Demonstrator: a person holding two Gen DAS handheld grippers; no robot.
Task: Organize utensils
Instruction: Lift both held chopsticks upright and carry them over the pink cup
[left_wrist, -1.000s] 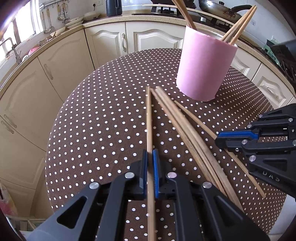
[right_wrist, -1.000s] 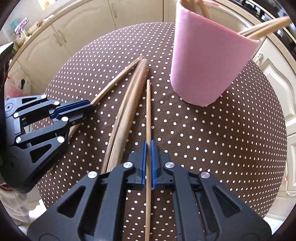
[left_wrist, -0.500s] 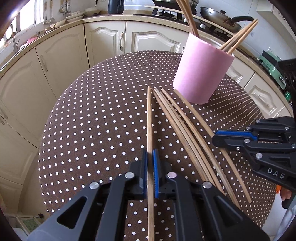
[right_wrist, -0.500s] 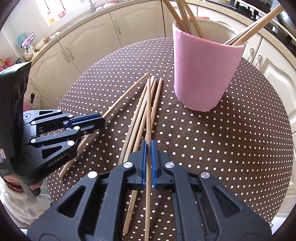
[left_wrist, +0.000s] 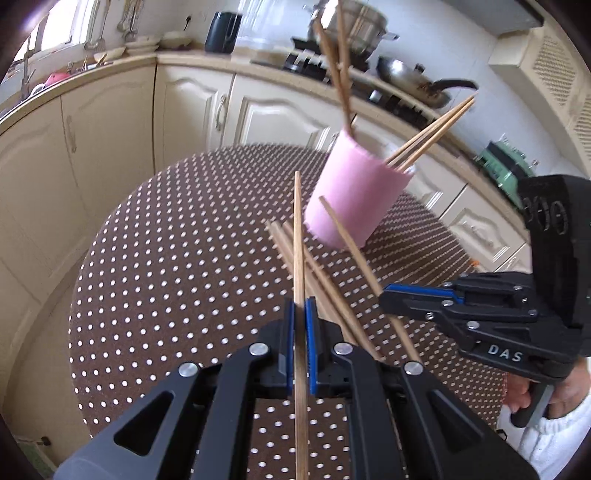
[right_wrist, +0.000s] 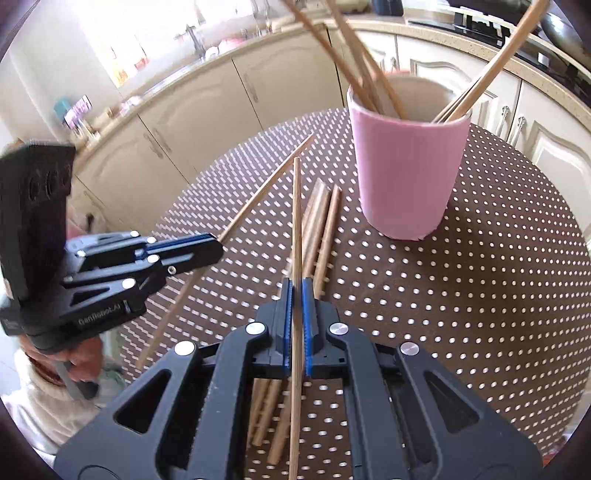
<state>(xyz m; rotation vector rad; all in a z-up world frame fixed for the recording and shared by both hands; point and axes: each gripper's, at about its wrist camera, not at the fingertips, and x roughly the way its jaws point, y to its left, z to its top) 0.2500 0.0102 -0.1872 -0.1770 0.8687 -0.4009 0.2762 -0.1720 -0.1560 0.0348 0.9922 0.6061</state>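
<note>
My left gripper (left_wrist: 299, 314) is shut on a wooden chopstick (left_wrist: 298, 236) and holds it lifted above the table, tip toward the pink cup (left_wrist: 354, 199). My right gripper (right_wrist: 297, 291) is shut on another chopstick (right_wrist: 296, 221), also lifted. The pink cup (right_wrist: 406, 173) stands upright with several chopsticks leaning inside. Several loose chopsticks (right_wrist: 321, 225) lie on the table in front of the cup; they also show in the left wrist view (left_wrist: 325, 284). The right gripper shows in the left wrist view (left_wrist: 399, 295), the left gripper in the right wrist view (right_wrist: 210, 247).
A round table with a brown polka-dot cloth (left_wrist: 177, 258) carries everything. Cream kitchen cabinets (left_wrist: 110, 129) curve behind it. A stove with pans (left_wrist: 417, 81) sits on the counter at the back.
Both grippers have risen and tilted up with their chopsticks, which have left the table. The cup looks farther and lower in both views.
</note>
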